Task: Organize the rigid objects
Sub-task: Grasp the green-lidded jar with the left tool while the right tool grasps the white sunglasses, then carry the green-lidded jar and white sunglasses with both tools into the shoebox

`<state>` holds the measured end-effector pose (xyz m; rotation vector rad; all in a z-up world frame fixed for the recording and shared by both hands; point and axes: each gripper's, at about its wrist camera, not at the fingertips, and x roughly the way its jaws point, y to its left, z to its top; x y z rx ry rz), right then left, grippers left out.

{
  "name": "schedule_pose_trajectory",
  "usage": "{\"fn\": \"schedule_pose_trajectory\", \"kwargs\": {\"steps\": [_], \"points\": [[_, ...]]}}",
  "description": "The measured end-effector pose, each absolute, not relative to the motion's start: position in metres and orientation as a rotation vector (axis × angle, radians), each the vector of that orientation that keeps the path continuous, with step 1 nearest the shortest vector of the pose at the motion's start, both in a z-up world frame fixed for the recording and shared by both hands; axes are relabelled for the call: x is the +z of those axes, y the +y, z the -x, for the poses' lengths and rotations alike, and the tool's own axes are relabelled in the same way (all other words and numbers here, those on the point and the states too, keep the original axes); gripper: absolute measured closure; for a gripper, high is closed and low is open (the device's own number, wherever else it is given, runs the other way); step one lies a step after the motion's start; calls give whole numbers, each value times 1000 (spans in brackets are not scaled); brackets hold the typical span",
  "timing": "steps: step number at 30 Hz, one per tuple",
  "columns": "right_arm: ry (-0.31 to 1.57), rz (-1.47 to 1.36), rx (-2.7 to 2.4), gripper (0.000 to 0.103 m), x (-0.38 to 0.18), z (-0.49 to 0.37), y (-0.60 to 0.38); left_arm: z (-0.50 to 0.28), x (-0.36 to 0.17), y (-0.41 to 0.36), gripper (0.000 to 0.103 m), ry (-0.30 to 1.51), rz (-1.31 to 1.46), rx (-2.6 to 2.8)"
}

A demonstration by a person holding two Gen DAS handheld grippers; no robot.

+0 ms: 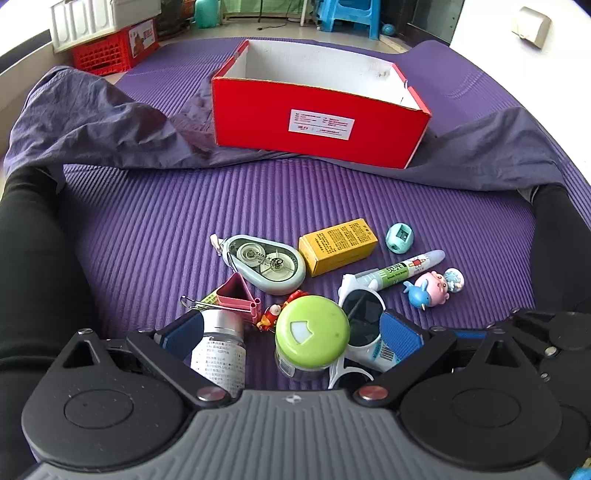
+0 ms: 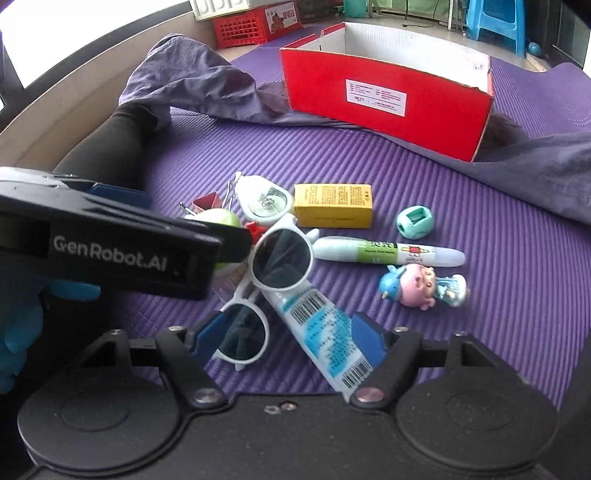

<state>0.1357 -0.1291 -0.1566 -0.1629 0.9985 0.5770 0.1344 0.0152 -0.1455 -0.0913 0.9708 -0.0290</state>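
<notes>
A pile of small objects lies on the purple mat [image 1: 166, 221]. My left gripper [image 1: 291, 332] is open, its fingers astride a green-lidded jar [image 1: 312, 330], with a silver-capped bottle [image 1: 219, 350] by the left finger. White sunglasses [image 2: 280, 262] and a blue-white tube [image 2: 325, 336] lie between the open fingers of my right gripper [image 2: 291, 338]. A yellow box [image 1: 338, 245], correction tape dispenser [image 1: 266, 264], glue pen [image 2: 391, 251], teal sharpener [image 2: 413, 221], pink figurine [image 2: 421, 284] and pink binder clip [image 1: 236, 295] lie around. The open red box [image 1: 317, 122] stands beyond.
A grey-purple cloth [image 1: 92, 122] is bunched left and right of the red box. Black-sleeved arms [image 1: 37, 277] flank the pile. The left gripper's body [image 2: 110, 251] crosses the right wrist view at left. A red crate [image 1: 110, 51] and blue stool [image 1: 347, 18] stand on the floor behind.
</notes>
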Motion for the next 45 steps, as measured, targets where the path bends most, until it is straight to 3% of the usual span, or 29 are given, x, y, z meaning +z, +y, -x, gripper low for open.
{"fn": "schedule_pose_trajectory", "kwargs": {"steps": [2,4,9,19,25,30,36,45], "points": [[1008,154,583,33,-160,-137,-125,-137,-149,16,17,982,101,-34],[1005,158,586,34,-162,-138,-120,-139,-152,17,24,1000,112,-37],[993,152,578,36,-167,-145,-108,-140,-156,22,27,1010,154,-44],[962,228,553,43,-171,-150,-92,-144,-164,32,59,1032,221,-35],[944,253,557,48,-172,-150,-88,-146,-166,45,59,1031,309,-24],[927,224,542,71,-168,-151,-93,-145,-166,50,59,1032,339,-22],[910,148,557,89,-160,-152,-107,-143,-165,50,58,1024,327,-10],[928,15,590,96,-149,-149,-119,-136,-154,50,58,993,319,-7]]}}
